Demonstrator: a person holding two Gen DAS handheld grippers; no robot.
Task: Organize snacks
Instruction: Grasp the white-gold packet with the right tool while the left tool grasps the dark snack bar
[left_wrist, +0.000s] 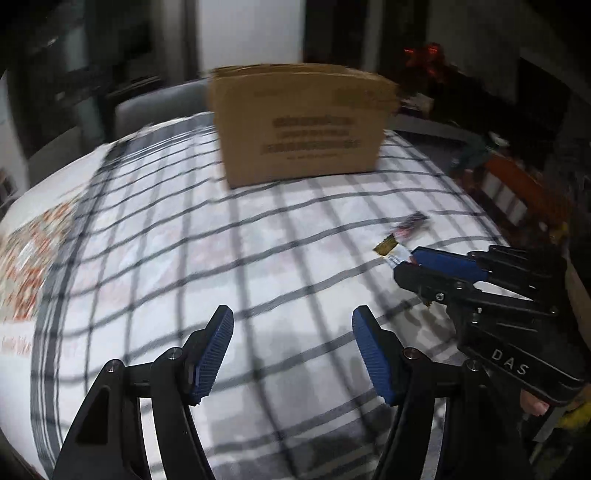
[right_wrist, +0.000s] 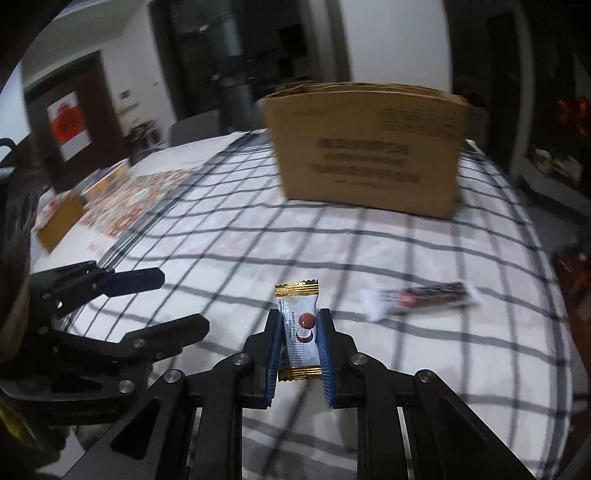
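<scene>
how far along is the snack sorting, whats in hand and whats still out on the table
Done: cannot tell; the brown cardboard box hides its inside. In hand: the right gripper is shut on a white gold-edged snack packet. The left gripper is open, holding nothing. Left: a dark long wrapped bar on the checked tablecloth.

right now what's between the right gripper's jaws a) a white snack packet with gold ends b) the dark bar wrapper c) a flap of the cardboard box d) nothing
a: in the right wrist view the right gripper has its jaws pressed on the white snack packet, while the dark bar lies on the checked cloth.
</scene>
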